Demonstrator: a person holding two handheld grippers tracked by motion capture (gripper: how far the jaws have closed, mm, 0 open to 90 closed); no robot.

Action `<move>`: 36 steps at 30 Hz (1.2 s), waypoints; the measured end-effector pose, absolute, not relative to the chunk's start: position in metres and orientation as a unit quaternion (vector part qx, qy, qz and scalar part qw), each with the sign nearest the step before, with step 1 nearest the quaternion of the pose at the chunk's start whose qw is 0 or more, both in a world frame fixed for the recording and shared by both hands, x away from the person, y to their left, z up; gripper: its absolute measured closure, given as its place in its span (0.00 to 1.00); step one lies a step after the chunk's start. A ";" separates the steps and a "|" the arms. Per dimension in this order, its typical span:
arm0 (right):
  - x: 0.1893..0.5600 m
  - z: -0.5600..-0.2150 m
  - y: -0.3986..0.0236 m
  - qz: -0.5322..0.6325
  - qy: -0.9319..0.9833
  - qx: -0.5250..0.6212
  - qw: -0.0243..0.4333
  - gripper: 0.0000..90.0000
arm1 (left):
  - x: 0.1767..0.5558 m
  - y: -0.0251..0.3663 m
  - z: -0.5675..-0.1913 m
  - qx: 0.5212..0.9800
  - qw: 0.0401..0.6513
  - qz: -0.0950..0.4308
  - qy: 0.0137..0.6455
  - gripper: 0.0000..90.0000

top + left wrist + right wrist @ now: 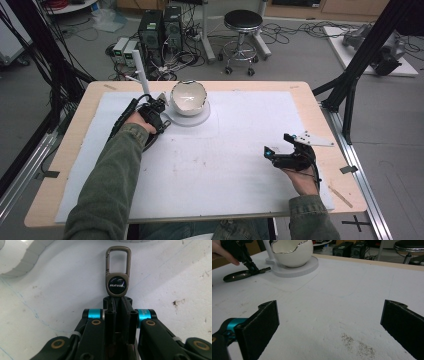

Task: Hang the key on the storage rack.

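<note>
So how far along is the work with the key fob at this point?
Done: the left gripper is shut on the key fob, pinching its lower end, with the clip loop pointing away over the white mat.
In hand: the fob is gripped low over the mat beside the egg-shaped bowl; whether it has left the mat I cannot tell.
Left: probably carrying it to the bowl. The right gripper waits open.

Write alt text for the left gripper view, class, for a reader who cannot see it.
The left gripper has its two black jaws shut on the lower end of a bronze-coloured key clip with a dark round badge, which lies on the scuffed white table cover. A white base's curved edge crosses the top left corner.
</note>
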State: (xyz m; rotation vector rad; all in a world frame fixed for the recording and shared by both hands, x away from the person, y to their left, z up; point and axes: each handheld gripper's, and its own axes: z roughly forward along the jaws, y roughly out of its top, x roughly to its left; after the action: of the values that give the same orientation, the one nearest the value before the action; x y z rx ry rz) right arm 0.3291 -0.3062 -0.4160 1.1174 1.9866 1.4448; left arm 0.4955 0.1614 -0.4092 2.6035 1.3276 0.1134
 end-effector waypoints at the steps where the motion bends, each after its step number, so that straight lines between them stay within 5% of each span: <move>1: 0.329 -0.416 -0.306 0.522 0.718 0.404 0.220 0.01 | 0.496 0.161 -0.409 0.885 0.108 0.039 0.451 0.92; 18: 0.330 -0.417 -0.308 0.524 0.716 0.406 0.220 0.01 | 0.490 0.168 -0.399 0.897 0.108 0.011 0.429 0.94; 36: 0.330 -0.415 -0.306 0.524 0.715 0.407 0.220 0.01 | 0.472 0.204 -0.346 0.895 0.166 -0.015 0.415 0.94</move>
State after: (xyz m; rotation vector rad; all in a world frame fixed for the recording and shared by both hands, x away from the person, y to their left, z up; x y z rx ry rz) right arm 0.3298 -0.3057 -0.4154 1.1251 1.9785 1.4497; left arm 0.4718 0.2045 -0.3455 2.5467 1.1807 -0.0423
